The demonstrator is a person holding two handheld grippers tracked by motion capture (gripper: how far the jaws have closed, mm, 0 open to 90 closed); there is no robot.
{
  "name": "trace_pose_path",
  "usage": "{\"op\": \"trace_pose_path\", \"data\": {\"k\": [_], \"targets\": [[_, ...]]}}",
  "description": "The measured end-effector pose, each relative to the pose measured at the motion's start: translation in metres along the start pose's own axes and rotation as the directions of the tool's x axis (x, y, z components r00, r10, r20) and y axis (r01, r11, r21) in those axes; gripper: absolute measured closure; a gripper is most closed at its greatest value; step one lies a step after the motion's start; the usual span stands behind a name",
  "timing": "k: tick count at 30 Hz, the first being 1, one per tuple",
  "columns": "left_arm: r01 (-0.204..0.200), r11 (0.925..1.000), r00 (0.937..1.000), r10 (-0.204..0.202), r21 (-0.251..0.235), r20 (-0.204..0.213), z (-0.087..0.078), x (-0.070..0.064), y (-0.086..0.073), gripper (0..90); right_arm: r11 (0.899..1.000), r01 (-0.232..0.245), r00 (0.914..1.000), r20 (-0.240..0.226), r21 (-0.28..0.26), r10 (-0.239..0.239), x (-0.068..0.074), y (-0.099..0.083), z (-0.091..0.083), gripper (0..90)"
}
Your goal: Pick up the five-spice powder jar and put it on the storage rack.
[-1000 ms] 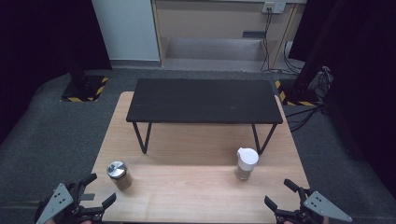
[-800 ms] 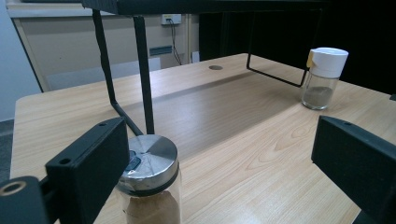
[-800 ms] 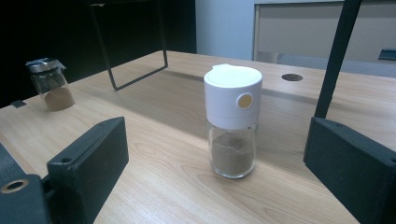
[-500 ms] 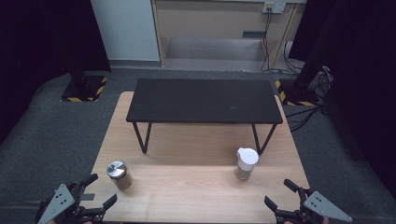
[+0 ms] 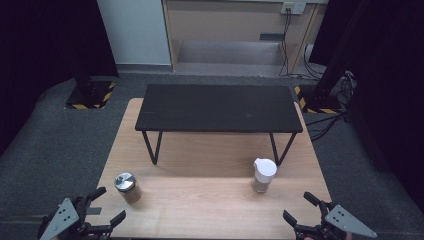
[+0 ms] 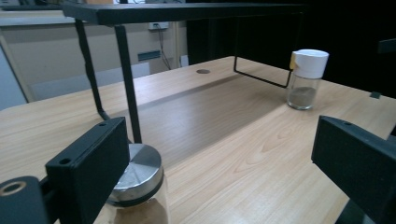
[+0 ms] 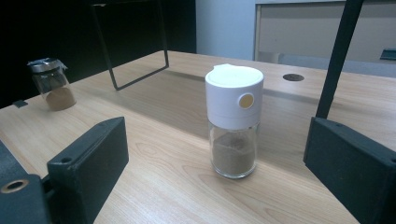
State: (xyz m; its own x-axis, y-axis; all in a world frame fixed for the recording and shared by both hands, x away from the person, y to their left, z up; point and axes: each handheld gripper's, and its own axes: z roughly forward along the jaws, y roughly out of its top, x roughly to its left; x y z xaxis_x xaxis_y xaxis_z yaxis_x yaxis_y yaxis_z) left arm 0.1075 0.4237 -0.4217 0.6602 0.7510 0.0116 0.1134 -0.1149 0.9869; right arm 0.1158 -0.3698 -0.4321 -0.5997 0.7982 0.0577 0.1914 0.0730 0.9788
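A small glass jar with a metal lid (image 5: pixel 126 186) holding brown powder stands on the wooden table (image 5: pixel 200 210) at front left. A glass shaker with a white cap (image 5: pixel 263 175) stands at front right. My left gripper (image 5: pixel 108 206) is open at the table's front left corner, just short of the metal-lidded jar (image 6: pixel 135 191), which sits by its left jaw. My right gripper (image 5: pixel 301 208) is open at the front right corner, with the white-capped shaker (image 7: pixel 234 120) ahead between its jaws and apart from them. The jar (image 7: pixel 50 84) and shaker (image 6: pixel 306 78) each stand farther off in the opposite gripper view.
A low black shelf on thin metal legs (image 5: pixel 219 107) spans the table's far half, with open room under it. A round cable hole (image 7: pixel 293 77) sits in the tabletop beneath it. Dark carpet surrounds the table; cables (image 5: pixel 340 92) lie at right.
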Motion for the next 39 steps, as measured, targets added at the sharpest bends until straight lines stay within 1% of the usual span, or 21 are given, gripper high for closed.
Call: {"op": "trace_pose_path", "data": {"k": [3,4,6,9,11,15,18,25,27,28,30,32,34,39], "targets": [[-0.005,1.0,0.9999,0.004,0.006,0.012,0.0,0.001,0.002,3.0,1.0,0.0,1.0,0.001,-0.001,0.0,0.0,0.0,0.0,6.8],[-0.015,0.9998,0.9998,0.015,0.012,0.015,0.001,0.0,0.004,3.0,1.0,-0.001,1.0,0.0,-0.001,0.001,0.0,0.0,0.0,6.8],[-0.019,0.9998,0.9996,0.019,0.01,0.02,0.0,0.0,0.006,2.8,1.0,-0.001,1.0,0.0,-0.001,0.001,0.0,0.0,0.0,6.8],[-0.024,0.9997,0.9995,0.024,0.009,0.02,-0.001,0.0,0.008,2.7,1.0,0.0,1.0,-0.002,-0.001,0.0,0.0,0.0,0.0,6.8],[-0.033,0.9993,0.9992,0.033,0.014,0.021,-0.002,0.001,0.013,2.5,1.0,0.0,1.0,-0.003,-0.001,0.0,-0.001,0.0,0.0,6.8],[-0.038,0.9989,0.999,0.038,0.025,0.025,-0.006,0.003,0.016,2.4,1.0,0.001,1.0,-0.004,-0.001,-0.001,0.0,0.0,0.0,6.8],[-0.043,0.9983,0.9987,0.042,0.04,0.028,-0.01,0.008,0.022,2.3,1.0,0.002,1.0,-0.003,0.0,-0.002,0.0,0.0,0.0,6.8],[-0.047,0.9974,0.9988,0.046,0.054,0.019,-0.016,0.014,0.031,2.1,1.0,0.001,1.0,-0.002,0.002,-0.001,0.0,0.0,0.0,6.8],[-0.051,0.9969,0.9986,0.05,0.06,0.017,-0.017,0.016,0.035,2.0,1.0,0.001,1.0,-0.002,0.002,-0.001,0.0,0.0,0.0,6.8],[-0.059,0.9958,0.9982,0.059,0.069,0.015,-0.018,0.017,0.038,2.0,1.0,0.001,1.0,-0.001,0.001,-0.001,0.0,0.0,0.0,6.8],[-0.061,0.9954,0.9981,0.06,0.073,0.016,-0.018,0.018,0.04,1.9,1.0,0.0,1.0,-0.001,0.001,0.0,0.0,0.0,0.0,6.8],[-0.066,0.9936,0.9978,0.065,0.091,0.015,-0.018,0.022,0.045,1.9,1.0,0.001,1.0,-0.002,0.002,-0.001,0.0,0.0,0.0,6.8],[-0.066,0.9932,0.9978,0.065,0.096,0.015,-0.018,0.024,0.046,1.8,1.0,0.001,1.0,-0.002,0.002,-0.001,0.0,0.0,0.0,6.8],[-0.068,0.9902,0.9976,0.067,0.122,0.016,-0.016,0.033,0.053,1.7,1.0,0.0,1.0,-0.001,0.002,0.0,0.0,0.0,0.0,6.8]]}}
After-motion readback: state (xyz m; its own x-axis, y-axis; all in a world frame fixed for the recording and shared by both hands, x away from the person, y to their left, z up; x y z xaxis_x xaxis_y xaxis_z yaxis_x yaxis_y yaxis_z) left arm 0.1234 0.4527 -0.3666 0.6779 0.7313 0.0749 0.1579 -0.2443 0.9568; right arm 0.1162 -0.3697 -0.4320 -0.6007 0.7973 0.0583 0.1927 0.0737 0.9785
